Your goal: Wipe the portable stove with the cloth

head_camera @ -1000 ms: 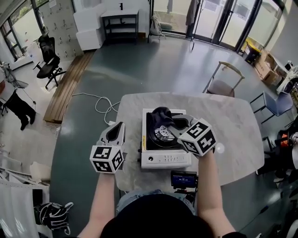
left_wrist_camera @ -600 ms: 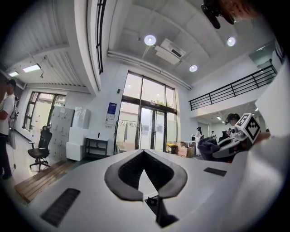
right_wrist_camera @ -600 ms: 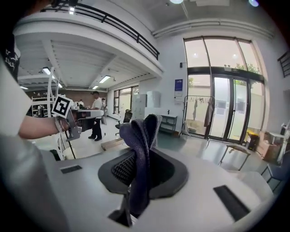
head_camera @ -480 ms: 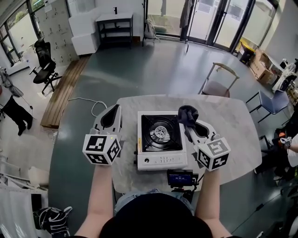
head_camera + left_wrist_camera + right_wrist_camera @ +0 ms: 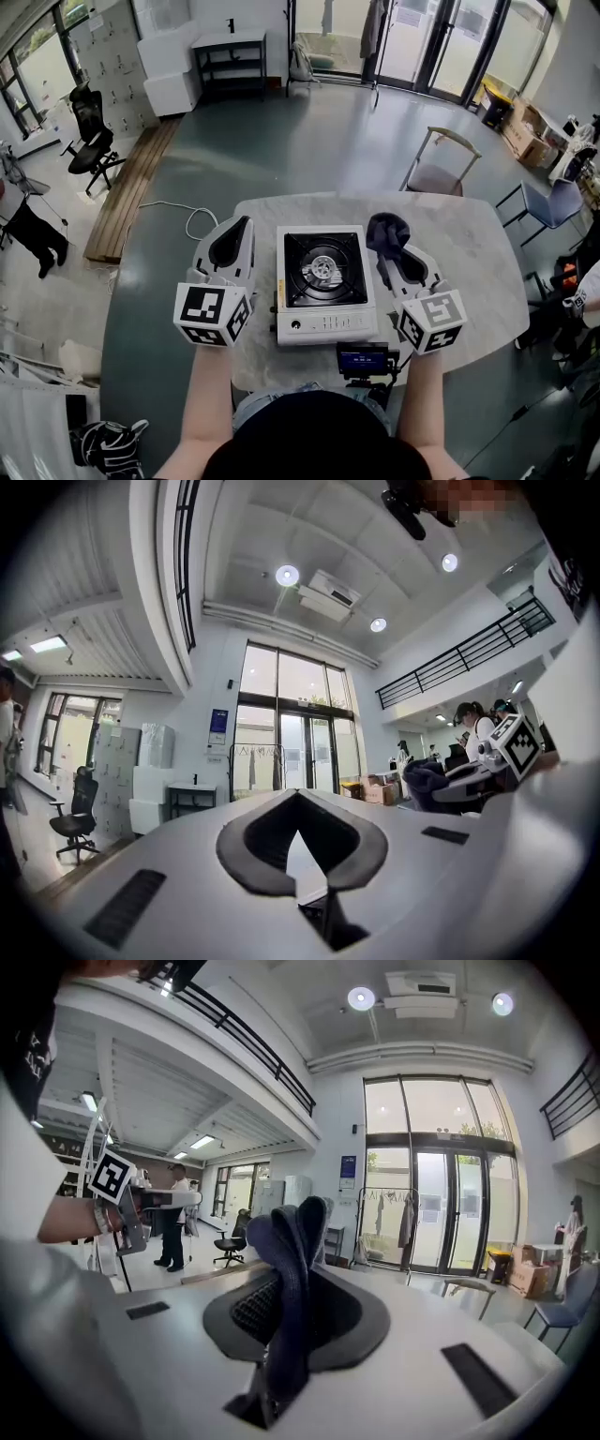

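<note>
Right tool (image 5: 389,251) pinches the cloth (image 5: 383,229), now lifted off the stove (image 5: 323,281) to centre-right of frame, beside it. Left tool (image 5: 240,227) pressed together, empty, left of stove. Wiping pass appears finished or paused.

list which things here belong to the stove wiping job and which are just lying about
Job: portable stove; cloth, clamped in the right gripper; left gripper, shut and empty.
Lying about: small screen device at the table edge; chair; white cable.
</note>
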Demonstrator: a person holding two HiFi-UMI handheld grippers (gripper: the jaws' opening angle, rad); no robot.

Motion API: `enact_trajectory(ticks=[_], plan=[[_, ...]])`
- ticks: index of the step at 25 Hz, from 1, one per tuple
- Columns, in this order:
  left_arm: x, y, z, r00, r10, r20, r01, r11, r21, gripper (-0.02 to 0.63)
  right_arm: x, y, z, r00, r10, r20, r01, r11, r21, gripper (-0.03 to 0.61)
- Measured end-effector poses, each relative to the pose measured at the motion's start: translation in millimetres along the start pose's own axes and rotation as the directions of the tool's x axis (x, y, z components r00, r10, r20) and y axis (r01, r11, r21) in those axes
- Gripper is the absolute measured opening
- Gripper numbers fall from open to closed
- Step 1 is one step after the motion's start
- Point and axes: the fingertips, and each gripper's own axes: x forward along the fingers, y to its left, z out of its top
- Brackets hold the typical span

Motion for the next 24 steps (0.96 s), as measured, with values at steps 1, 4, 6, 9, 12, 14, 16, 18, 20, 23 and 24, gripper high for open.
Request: enact_trajectory(ticks=[1, 4, 6, 9, 12, 14, 16, 18, 20, 23, 24], plan=[[-0.8, -1.4, -1.0, 1.000, -0.001, -0.002, 0.001, 1.000, 0.000, 0.006, -0.4, -0.8, 0.0, 1.000, -0.002, 0.000, 0.002, 1.000, 0.005, 0.069], [-1.3, -4.0, -1.6, 1.000, -0.004, -0.003, 0.004, 1.000, 0.004, 0.006, -1.4, -3.2, 1.9, 1.000, -0.008, 0.007, 0.008, 1.000, 0.007, 0.069], [-1.2, -4.6, 0.0, 1.000, -0.005, 0.000, 0.005, 1.000, 0.006, 0.006, -2.0, -5.2, 4.0, 1.000, -0.013, 0.014, 0.013, 1.000, 0.009, 0.069], [-2.3, -5.2, 2.2, 1.000, -0.005, 0.003, 0.005, 1.000, 0.009, 0.006, -3.8, -6.9, 6.0, 1.000, -0.020, 0.018, 0.020, 1.000, 0.004, 0.069], [-3.2, -4.1, 3.2, 1.000, -0.006, 0.006, 0.006, 1.000, 0.010, 0.006, -4.7, -7.7, 7.4, 0.999, -0.028, 0.019, 0.028, 1.000, 0.000, 0.068], [-3.3, -3.4, 4.1, 1.000, -0.007, 0.006, 0.007, 1.000, 0.009, 0.006, -5.8, -8.8, 9.3, 0.999, -0.035, 0.021, 0.035, 0.999, -0.001, 0.069], [-2.5, -4.5, 4.3, 1.000, -0.010, 0.005, 0.010, 1.000, 0.010, 0.006, -7.9, -11.6, 10.5, 0.999, -0.044, 0.023, 0.044, 0.999, -0.001, 0.069], [-1.5, -6.5, 3.1, 1.000, -0.015, 0.003, 0.015, 1.000, 0.011, 0.006, -10.6, -14.8, 10.4, 0.998, -0.055, 0.025, 0.055, 0.998, 0.001, 0.069], [-2.4, -6.2, 1.6, 1.000, -0.020, 0.002, 0.020, 1.000, 0.010, 0.006, -12.3, -15.0, 10.2, 0.997, -0.065, 0.028, 0.065, 0.998, 0.001, 0.068], [-6.1, -1.8, -0.9, 1.000, -0.026, 0.002, 0.026, 1.000, 0.011, 0.006, -12.6, -10.6, 10.2, 0.997, -0.077, 0.031, 0.077, 0.997, 0.002, 0.069], [-7.4, 0.0, -1.8, 1.000, -0.028, 0.002, 0.028, 1.000, 0.012, 0.006, -12.5, -8.9, 10.2, 0.996, -0.080, 0.032, 0.080, 0.997, 0.002, 0.069]])
